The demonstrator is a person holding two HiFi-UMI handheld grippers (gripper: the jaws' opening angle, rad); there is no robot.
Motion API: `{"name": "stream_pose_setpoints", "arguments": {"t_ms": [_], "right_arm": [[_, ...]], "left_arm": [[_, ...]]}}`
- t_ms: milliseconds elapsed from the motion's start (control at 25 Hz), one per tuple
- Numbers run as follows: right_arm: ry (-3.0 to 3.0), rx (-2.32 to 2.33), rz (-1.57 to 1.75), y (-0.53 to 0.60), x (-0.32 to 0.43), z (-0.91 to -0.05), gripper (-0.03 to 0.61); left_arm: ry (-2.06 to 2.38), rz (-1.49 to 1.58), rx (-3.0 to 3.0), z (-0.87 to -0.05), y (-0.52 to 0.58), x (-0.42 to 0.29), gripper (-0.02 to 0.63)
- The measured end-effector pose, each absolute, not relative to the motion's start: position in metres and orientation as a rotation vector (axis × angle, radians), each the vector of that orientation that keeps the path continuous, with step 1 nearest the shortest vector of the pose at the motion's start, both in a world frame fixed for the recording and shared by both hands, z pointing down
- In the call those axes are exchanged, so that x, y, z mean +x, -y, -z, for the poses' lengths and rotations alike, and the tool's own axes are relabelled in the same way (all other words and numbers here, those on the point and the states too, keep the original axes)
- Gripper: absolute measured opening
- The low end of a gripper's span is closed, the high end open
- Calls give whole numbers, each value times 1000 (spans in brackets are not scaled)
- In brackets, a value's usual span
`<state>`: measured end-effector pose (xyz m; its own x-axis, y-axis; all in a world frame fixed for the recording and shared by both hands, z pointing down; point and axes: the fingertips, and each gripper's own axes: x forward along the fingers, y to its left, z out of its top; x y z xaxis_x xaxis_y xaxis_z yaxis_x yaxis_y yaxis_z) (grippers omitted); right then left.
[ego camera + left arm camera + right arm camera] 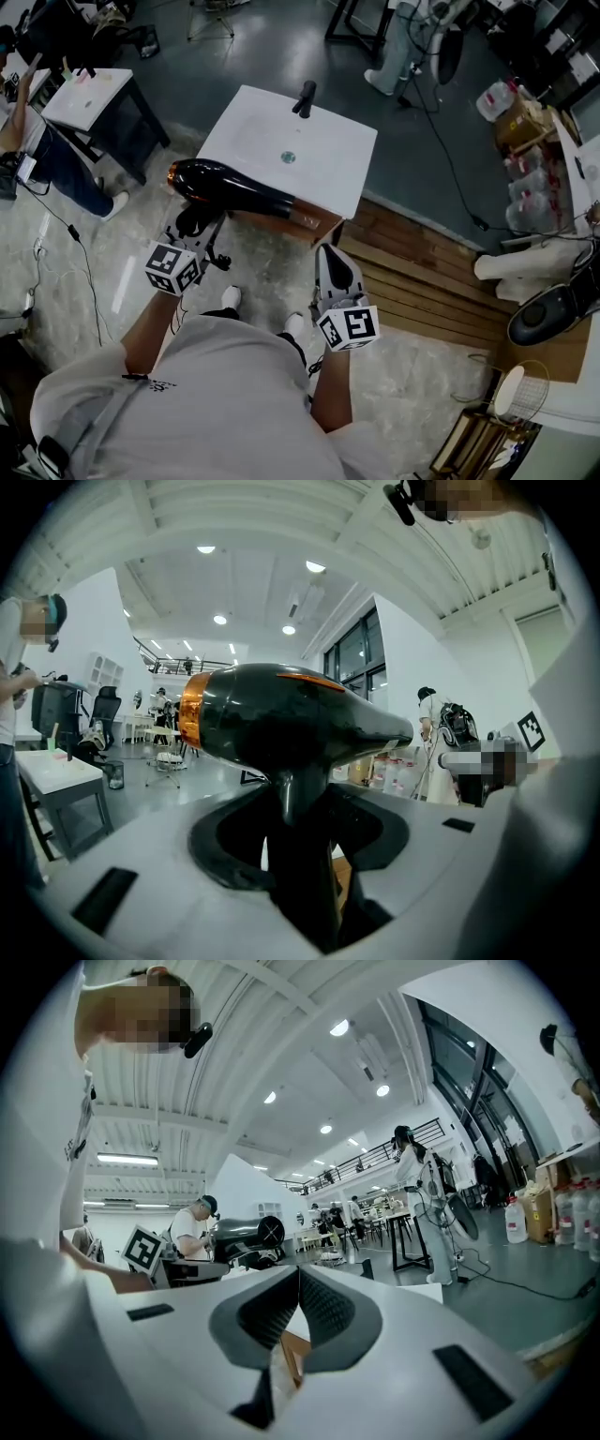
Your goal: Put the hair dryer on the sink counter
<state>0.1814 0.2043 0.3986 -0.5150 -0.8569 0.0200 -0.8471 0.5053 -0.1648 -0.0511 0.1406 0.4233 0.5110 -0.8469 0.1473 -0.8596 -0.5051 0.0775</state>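
The left gripper (202, 225) is clamped on the handle of the glossy black hair dryer with an orange band (230, 187). Only the left gripper view shows this grip (300, 855). In the head view the dryer lies along the white sink counter's (253, 131) near edge, contact unclear. The right gripper's (336, 267) jaws meet, empty; its marker cube (349, 328) carries square black-and-white codes.

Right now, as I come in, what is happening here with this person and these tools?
A person stands before a white sink counter with a hand-held gripper in each hand. The left hand-held gripper is closed on the handle of a black hair dryer and holds it in the air at the counter's near edge; it is not yet set down. The right hand-held gripper is shut and empty, and it touches nothing.
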Motion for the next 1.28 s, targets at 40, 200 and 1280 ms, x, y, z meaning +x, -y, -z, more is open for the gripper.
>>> {"name": "stream_pose_setpoints", "arguments": {"t_ms": [40,200,1280], "right_arm": [[-2670,-1515,236,-203,178,-399,9],[-2670,-1525,230,-196,162,-400,9],[-2620,-1609,202,-149,69,-393,8]], "left_arm": [[1478,-134,2607,-424,-139,-54,183],[1459,-129,2615,-426,-131,-68,183],[1339,-105,2678,-430,-74,-145,183]]}}
